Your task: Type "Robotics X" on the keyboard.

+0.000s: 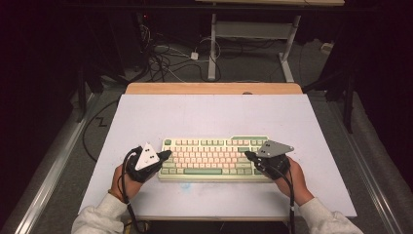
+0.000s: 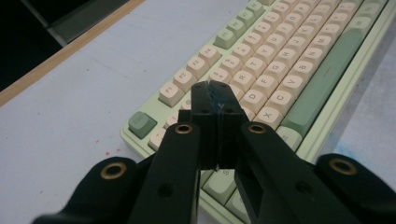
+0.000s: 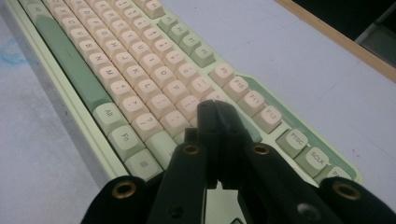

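A pale green keyboard [image 1: 214, 159] with cream and green keys lies on the white table top, near the front edge. My left gripper [image 1: 167, 154] is shut with nothing in it, its tips over the keyboard's left end. In the left gripper view the keyboard [image 2: 289, 60] runs away to the upper right, and the shut left gripper [image 2: 214, 93] hovers over the left-hand keys. My right gripper [image 1: 247, 155] is also shut and empty, its tips over the keyboard's right end. The right gripper view has the keyboard [image 3: 121, 70] under the shut right gripper [image 3: 215, 111], near the function keys.
The white table top [image 1: 209, 117] has a wooden strip [image 1: 214, 88] along its far edge. Beyond it are a desk frame [image 1: 253, 44] and cables [image 1: 165, 58] on the floor. Bare table surface lies behind and in front of the keyboard.
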